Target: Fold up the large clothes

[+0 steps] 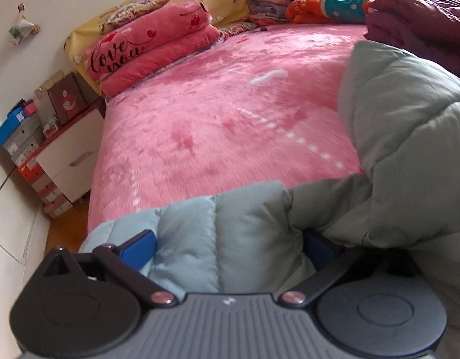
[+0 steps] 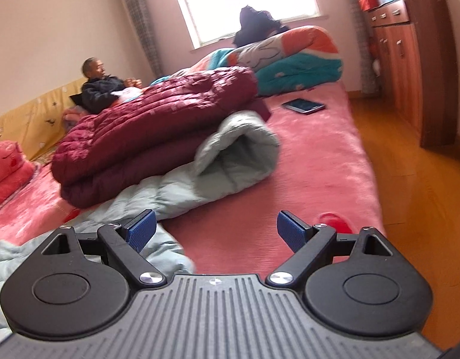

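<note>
Padded jacket (image 1: 394, 137), pale green-grey, large; lies rumpled on the pink bed cover (image 1: 200, 125) beside a folded maroon quilt (image 2: 146, 137). Folding partly begun: one end rolled over, the rest uneven, not yet squared. Left gripper (image 1: 227, 245): jaws wide, quilted fabric bulging between them, apparently unpinched. Right gripper (image 2: 216, 229): jaws apart, empty, jacket edge just left of it.

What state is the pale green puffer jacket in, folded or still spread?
Partly folded. One end of the pale green puffer jacket curls over on itself beside the maroon quilt; the rest trails loose across the pink bed cover.
</note>
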### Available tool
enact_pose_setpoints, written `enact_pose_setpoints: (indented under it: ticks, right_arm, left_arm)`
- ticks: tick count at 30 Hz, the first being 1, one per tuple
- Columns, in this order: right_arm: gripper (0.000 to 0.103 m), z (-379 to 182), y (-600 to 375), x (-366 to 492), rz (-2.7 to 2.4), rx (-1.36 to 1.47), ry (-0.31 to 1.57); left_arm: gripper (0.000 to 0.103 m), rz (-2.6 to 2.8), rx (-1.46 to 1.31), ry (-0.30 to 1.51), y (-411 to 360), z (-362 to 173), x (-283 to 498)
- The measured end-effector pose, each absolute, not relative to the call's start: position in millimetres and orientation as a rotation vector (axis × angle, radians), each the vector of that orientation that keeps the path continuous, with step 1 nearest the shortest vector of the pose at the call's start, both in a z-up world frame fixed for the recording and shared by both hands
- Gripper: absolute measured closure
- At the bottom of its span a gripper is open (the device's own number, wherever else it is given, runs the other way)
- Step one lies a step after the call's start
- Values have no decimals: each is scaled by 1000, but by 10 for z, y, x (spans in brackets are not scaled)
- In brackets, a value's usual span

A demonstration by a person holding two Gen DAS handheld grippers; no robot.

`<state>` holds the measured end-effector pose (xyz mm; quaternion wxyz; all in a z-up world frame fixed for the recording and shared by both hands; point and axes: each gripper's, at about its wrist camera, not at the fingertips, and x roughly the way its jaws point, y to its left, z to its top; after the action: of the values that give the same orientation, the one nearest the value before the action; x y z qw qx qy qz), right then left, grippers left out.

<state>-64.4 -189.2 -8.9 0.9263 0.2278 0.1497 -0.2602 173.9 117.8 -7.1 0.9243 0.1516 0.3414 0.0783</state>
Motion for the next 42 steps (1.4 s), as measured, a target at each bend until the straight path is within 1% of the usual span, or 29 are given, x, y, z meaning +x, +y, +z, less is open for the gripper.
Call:
enact_pose_setpoints:
  ticks: [11, 14, 17, 20, 28, 31, 36, 42]
  right_arm:
    - [0, -177, -1874, -261, -390, 509, 411]
    - [0, -187, -1847, -197, -344, 513, 450]
    - [0, -185, -1866, -155, -290, 528, 479]
    - [0, -131, -1921, -205, -250, 540, 479]
    - [0, -29, -2120, -490, -216, 550, 457]
    - [0, -50, -2167, -616, -199, 563, 479]
    - [0, -84, -2124, -796, -159, 589, 483]
    - [0, -114, -1912, -918, -119, 507, 543]
  left_arm:
    - [0, 284, 364, 650, 1307, -83, 2541]
    - [0, 285, 340, 649, 1355, -84, 2622]
    - [0, 271, 295, 656, 1403, -29, 2542]
    - [6, 197, 249, 669, 1449, 125, 2339]
    - [6, -7, 136, 579, 1562, 758, 1161]
    - [6, -69, 104, 592, 1600, 915, 704]
    - [6, -168, -29, 684, 1669, 924, 71]
    - [6, -247, -246, 761, 1674, 651, -300]
